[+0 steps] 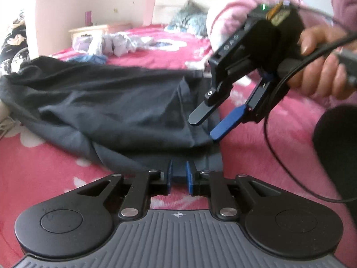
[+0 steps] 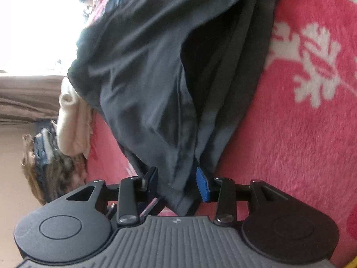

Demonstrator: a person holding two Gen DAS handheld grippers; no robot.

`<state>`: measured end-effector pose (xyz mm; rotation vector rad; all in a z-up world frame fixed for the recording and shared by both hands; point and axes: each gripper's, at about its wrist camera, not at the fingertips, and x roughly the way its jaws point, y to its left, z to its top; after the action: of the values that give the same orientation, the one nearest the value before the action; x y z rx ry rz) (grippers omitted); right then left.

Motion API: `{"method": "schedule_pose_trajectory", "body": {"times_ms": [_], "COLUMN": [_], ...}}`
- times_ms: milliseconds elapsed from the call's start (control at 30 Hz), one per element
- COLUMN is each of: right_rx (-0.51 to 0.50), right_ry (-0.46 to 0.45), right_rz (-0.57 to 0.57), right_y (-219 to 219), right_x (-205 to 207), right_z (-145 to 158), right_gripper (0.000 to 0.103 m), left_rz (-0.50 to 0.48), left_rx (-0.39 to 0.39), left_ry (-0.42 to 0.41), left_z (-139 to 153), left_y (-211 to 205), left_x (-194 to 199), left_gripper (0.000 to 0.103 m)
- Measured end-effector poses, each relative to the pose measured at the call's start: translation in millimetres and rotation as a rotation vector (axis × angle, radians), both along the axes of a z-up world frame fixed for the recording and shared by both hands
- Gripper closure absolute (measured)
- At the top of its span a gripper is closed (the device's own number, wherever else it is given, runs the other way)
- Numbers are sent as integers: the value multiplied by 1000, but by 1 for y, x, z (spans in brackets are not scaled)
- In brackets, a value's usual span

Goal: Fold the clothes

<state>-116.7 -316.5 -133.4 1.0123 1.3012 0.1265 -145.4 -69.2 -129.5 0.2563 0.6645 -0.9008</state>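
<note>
A dark grey garment lies crumpled across the pink flowered bedspread. In the left wrist view my left gripper sits at the garment's near hem. Its blue pads stand a narrow gap apart, and the hem lies flat in that gap, not pinched. A person's hand holds my right gripper over the garment's right edge, fingers spread. In the right wrist view a fold of the garment runs loosely between the wide-set jaws of the right gripper.
A heap of pale clothes and a teal pillow lie farther up the bed, near a wooden nightstand. A black cable hangs from the right gripper. A cream garment lies at the bed's edge.
</note>
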Motion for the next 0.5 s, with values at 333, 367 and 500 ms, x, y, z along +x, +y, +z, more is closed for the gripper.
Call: {"method": "schedule_pose_trajectory", "body": {"times_ms": [333,367,500], "right_rx": [-51,-52,-8], "right_ry": [-90,-107,-148], "right_rz": [40,38,25], "right_y": [17,17,19], "right_x": [-5,-7,-15], "right_z": [8,12,28], "right_gripper": [99,100,100], "left_rz": [29,30,42], "left_rx": [-11,-12,-24], "left_ry": [17,17,27], "left_z": [-7,-8,-9], "left_y": [1,2,4], "left_x": [-5,-6,-7], "left_gripper": [90,90,90]}}
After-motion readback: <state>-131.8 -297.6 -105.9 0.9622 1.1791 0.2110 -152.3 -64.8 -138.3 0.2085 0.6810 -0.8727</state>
